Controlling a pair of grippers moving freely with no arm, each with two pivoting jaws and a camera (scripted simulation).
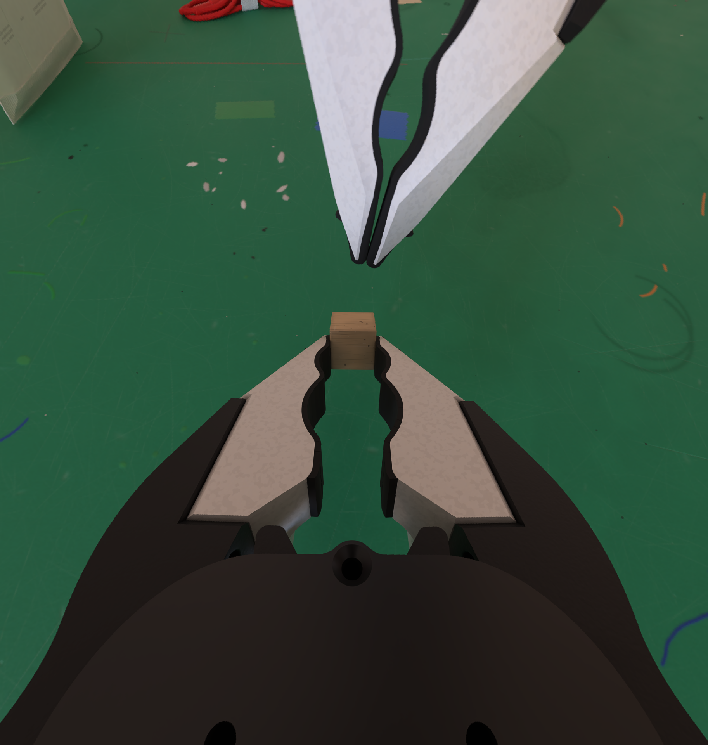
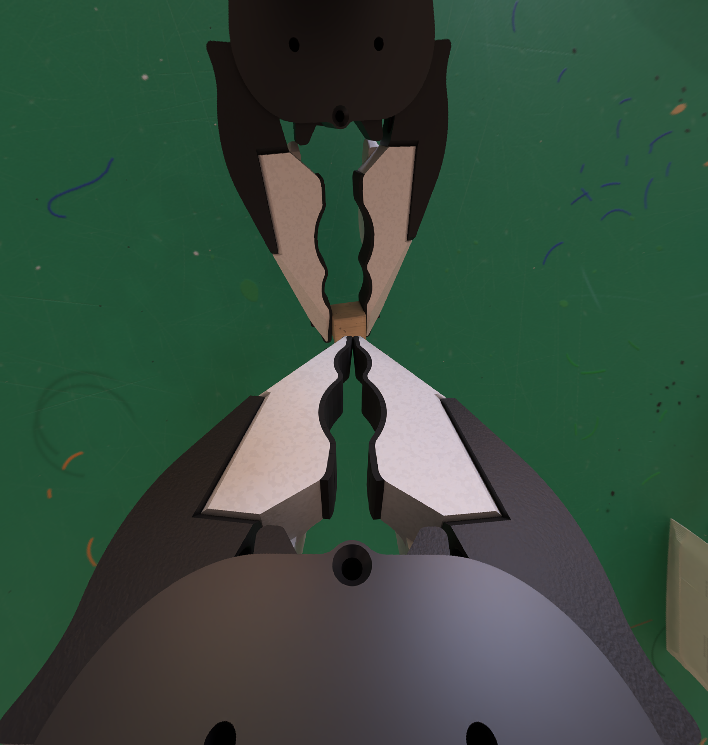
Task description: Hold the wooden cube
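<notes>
A small wooden cube [image 1: 352, 340] sits clamped between the fingertips of my left gripper [image 1: 352, 350], over the green mat. The left gripper is shut on the cube. In the right wrist view the cube [image 2: 347, 318] shows between the left gripper's tips [image 2: 347, 328], straight ahead. My right gripper [image 2: 352, 340] is shut and empty, its tips just short of the cube's near face. In the left wrist view the right gripper [image 1: 366, 262] points down at the mat a little beyond the cube.
The green mat [image 1: 102, 322] is scuffed with pen marks. A pale paper bag [image 1: 17, 52] stands at the far left, also low right in the right wrist view [image 2: 694, 612]. A red cord coil [image 1: 227, 8] lies at the far edge. Green [image 1: 244, 109] and blue [image 1: 392, 125] tape patches lie flat.
</notes>
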